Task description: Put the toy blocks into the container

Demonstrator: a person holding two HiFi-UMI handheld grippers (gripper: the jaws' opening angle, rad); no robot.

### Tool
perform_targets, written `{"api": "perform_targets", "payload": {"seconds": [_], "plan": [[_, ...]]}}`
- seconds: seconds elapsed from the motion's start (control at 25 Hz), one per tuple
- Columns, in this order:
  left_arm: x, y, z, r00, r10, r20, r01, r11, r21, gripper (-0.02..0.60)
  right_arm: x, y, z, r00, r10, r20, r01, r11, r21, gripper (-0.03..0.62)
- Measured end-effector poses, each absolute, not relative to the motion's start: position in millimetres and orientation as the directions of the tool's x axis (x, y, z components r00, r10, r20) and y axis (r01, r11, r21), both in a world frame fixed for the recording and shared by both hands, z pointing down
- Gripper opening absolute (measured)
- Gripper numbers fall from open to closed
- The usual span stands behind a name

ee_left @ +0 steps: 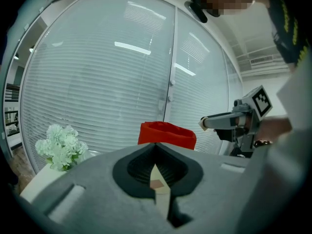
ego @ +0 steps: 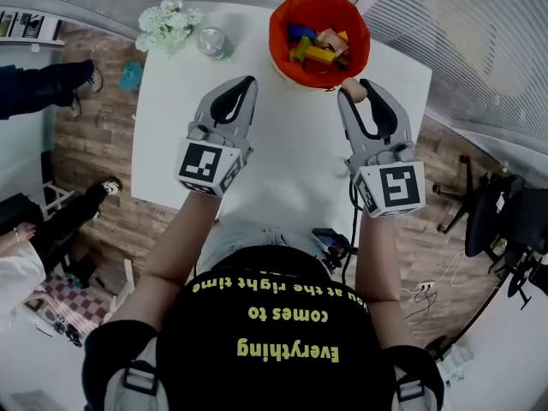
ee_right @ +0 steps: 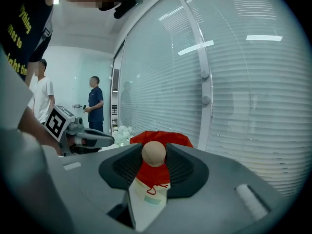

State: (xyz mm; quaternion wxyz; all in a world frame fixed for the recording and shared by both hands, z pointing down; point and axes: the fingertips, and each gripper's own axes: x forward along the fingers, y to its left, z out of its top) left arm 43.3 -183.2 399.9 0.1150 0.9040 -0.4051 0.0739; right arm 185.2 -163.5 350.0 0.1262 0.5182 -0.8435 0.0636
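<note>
A: How much room is there on the white table?

B: Quite much. Its middle is bare, from the near edge up to the far one. The things stand only along the far edge.

A: Where is the red container?

B: On the far right part of the table, near the far edge and apart from the right edge. It is open at the top.

A: And the tongs?

B: Both are over the table, side by side, with bare surface between them. The left gripper has its jaws closed together, with nothing in them. Its tips are near the left side of the container but apart from it. The right gripper is clamped on something, just at the near rim.

A: What stands at the far left?

B: White flowers at the corner, and a glass jar between them and the container.

A: The task's things?

B: Several toy blocks, yellow, blue and wood-coloured, lie inside the container. A wooden ball is pinched between the right jaws, just beside the rim; I cannot tell if it touches.
</note>
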Motion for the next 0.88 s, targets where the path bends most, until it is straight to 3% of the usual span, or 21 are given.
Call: {"api": "perform_targets", "payload": {"seconds": [0.88], "plan": [[31.1,-197.0,426.5,0.616,-0.742,0.266,-0.787,-0.594,0.165,-0.002,155.1,-221.7,376.0,-0.504,-0.775,0.381,-0.815,0.573,0.085,0.153]]}}
